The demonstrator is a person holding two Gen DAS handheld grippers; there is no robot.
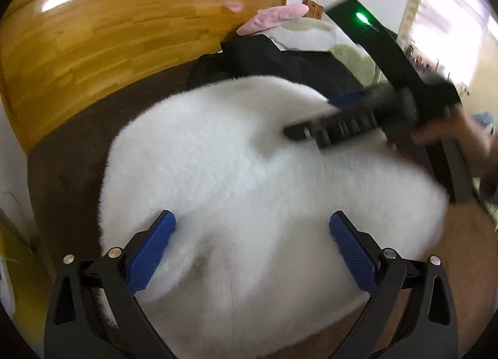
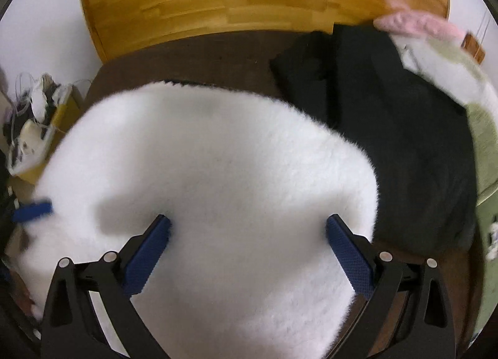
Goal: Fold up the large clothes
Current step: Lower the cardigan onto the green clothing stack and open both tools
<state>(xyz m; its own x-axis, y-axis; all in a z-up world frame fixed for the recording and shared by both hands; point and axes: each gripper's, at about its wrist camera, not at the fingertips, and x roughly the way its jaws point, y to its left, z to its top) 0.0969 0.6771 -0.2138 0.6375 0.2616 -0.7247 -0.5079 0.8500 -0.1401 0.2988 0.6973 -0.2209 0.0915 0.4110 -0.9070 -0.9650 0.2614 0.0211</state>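
Note:
A big white fluffy garment [image 1: 236, 156] lies bunched on the brown bed cover [image 1: 71, 153] and fills the middle of both views. My left gripper [image 1: 252, 216] stands open just above its near part, blue pads wide apart and clamping nothing. In the right wrist view the same white garment [image 2: 211, 166] lies under my right gripper [image 2: 248, 219], which is also open with the fleece showing between its fingers. The right gripper [image 1: 295, 133] appears blurred in the left wrist view, over the garment's far right side. A blue pad of the left gripper [image 2: 31, 209] shows at the left edge.
A black garment [image 2: 398, 128] lies behind the white one, touching its right edge. Beyond it are a white and green blanket [image 2: 451, 79] and a pink fluffy item [image 2: 414, 24]. A wooden headboard [image 2: 249, 1] closes off the back. A yellow box with cables [image 2: 37, 116] sits off the left side.

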